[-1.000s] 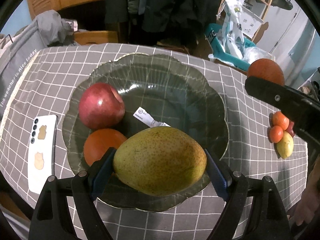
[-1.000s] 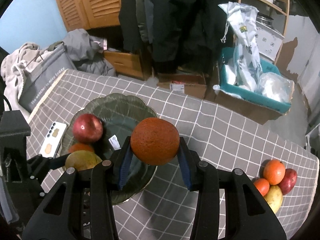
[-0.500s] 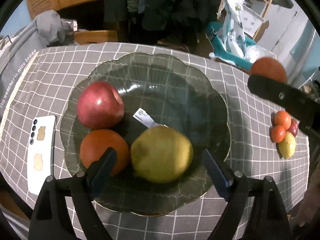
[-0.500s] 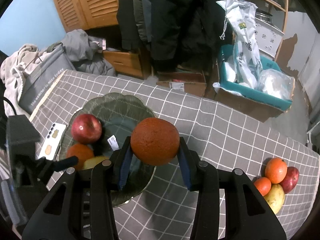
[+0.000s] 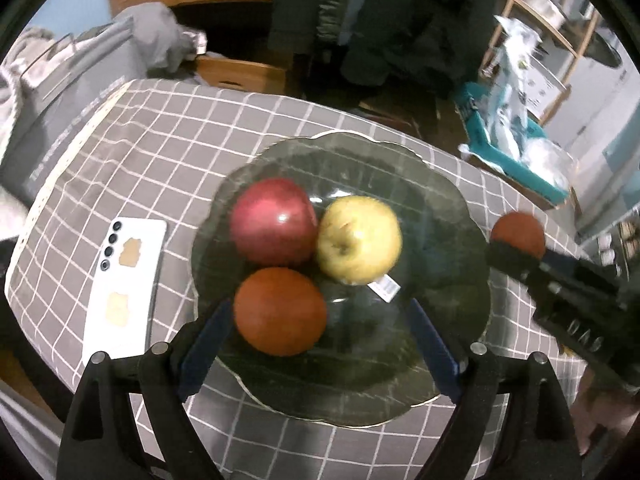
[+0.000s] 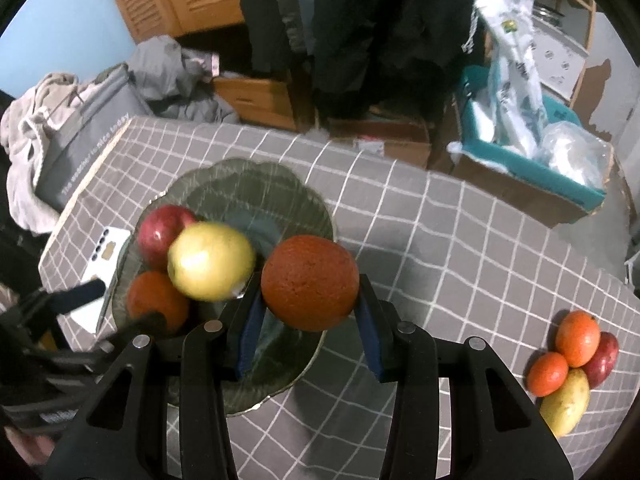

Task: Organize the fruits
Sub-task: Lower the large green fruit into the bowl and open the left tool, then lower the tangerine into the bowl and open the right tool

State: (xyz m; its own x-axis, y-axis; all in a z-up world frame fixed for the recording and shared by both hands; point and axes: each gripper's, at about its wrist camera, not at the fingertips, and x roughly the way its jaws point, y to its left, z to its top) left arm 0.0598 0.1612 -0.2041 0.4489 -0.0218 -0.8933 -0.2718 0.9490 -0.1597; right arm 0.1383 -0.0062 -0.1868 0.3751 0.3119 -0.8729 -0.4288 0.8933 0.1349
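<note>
R tool (image 6: 308, 320) grips orange (image 6: 310, 282) beside plate (image 6: 280, 184).

Your left tool (image 5: 320, 344) is a matte black frame with triangular cut-outs and round silver screws. Both tools carry dark blue pads (image 6: 250, 330) inside their fingers.

The glass plate (image 5: 452, 216) is holding a red apple (image 5: 274, 221), a yellow pear (image 5: 359, 239) touching it, and an orange (image 5: 280, 311) on the plate's near side. The left gripper (image 5: 316, 340) is hovering wide apart over the plate's near rim. A white phone (image 5: 126, 286) is lying left of the plate.
</note>
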